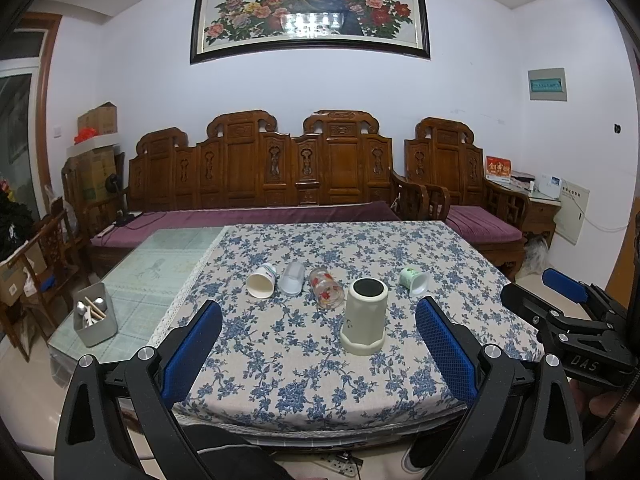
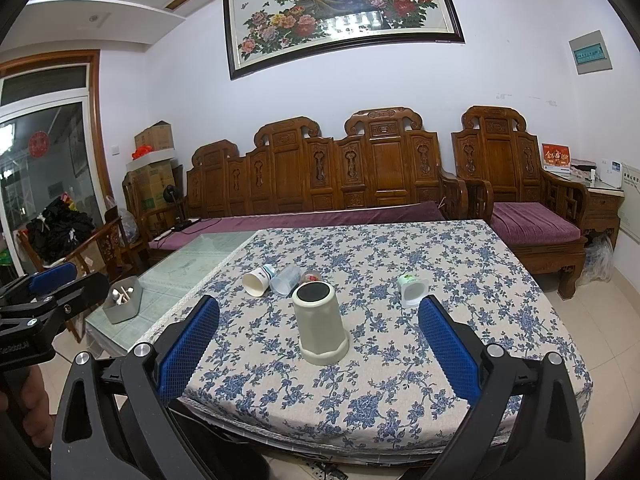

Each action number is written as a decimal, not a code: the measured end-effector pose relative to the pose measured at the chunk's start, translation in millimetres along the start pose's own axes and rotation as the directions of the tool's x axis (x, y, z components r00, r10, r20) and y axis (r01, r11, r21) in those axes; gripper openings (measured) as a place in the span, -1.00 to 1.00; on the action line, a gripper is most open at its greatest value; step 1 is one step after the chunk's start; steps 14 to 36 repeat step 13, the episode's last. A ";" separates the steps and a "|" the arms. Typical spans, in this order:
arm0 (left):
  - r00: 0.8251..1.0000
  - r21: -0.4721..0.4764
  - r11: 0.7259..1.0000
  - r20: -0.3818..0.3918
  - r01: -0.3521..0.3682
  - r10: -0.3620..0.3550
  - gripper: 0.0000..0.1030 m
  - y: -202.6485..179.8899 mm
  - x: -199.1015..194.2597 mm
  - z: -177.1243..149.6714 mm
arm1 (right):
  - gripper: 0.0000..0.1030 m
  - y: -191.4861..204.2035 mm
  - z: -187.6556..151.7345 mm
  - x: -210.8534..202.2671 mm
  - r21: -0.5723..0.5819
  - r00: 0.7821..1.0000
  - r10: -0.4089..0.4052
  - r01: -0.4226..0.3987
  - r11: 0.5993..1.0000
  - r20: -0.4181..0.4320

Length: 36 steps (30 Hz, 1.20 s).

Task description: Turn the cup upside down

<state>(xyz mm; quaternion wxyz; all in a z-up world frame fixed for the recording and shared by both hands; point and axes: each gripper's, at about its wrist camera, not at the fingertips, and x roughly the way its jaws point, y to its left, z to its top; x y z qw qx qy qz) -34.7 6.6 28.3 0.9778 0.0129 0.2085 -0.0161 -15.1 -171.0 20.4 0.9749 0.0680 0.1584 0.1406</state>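
A cream cup (image 1: 365,317) stands upside down on the floral tablecloth (image 1: 280,360), its dark base facing up; it also shows in the right wrist view (image 2: 320,324). Behind it lie a white paper cup (image 1: 262,280), a clear plastic cup (image 1: 292,278), a red-flowered glass (image 1: 326,288) and a green-and-white cup (image 1: 414,280), all on their sides. My left gripper (image 1: 318,350) is open and empty, back from the cream cup near the table's front edge. My right gripper (image 2: 318,346) is open and empty, also in front of the cream cup.
A metal holder with spoons and chopsticks (image 1: 94,320) stands on the glass tabletop at the left. A carved wooden sofa (image 1: 260,172) with purple cushions runs behind the table. The right gripper shows at the right edge of the left wrist view (image 1: 568,312).
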 end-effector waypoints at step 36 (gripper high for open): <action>1.000 -0.010 1.000 0.003 -0.007 0.007 0.82 2.2 1.2 0.4 | 0.95 -1.3 0.1 -0.2 -0.001 1.000 0.000 0.000 1.000 0.001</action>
